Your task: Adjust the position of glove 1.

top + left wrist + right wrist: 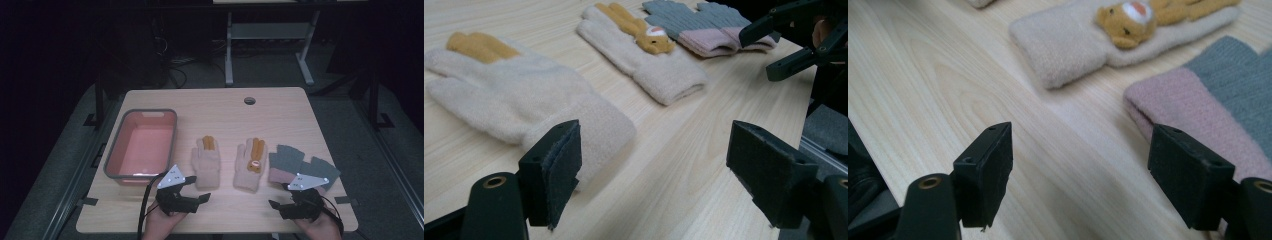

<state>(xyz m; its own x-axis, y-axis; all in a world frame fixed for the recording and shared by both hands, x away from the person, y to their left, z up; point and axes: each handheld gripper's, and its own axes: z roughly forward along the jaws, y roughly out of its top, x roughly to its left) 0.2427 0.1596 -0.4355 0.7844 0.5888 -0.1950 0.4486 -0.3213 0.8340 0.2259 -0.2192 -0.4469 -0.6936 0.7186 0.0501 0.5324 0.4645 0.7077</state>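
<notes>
Lying in a row across the middle of the counter (280,107) are a cream glove (206,163) with orange fingers, a second cream glove (250,167) bearing a small animal figure, and a grey-and-pink pair of gloves (295,167) at the right of the frame. A pink basin (143,145) with a grey rim sits at the left of the row, apart from the gloves. The left gripper (195,195) is at the lower left, just below the first cream glove; the right gripper (280,197) is at the lower right, at the pink cuff of the grey pair. Both sets of jaws stand spread with nothing between them. The left gripper view shows the first glove's cuff (594,125) just behind its left jaw, with bare wood in the gap and the right gripper in the upper right corner. The right gripper view shows the pink cuff (1188,110) close behind its right jaw and the animal figure (1128,20) at the top edge.
</notes>
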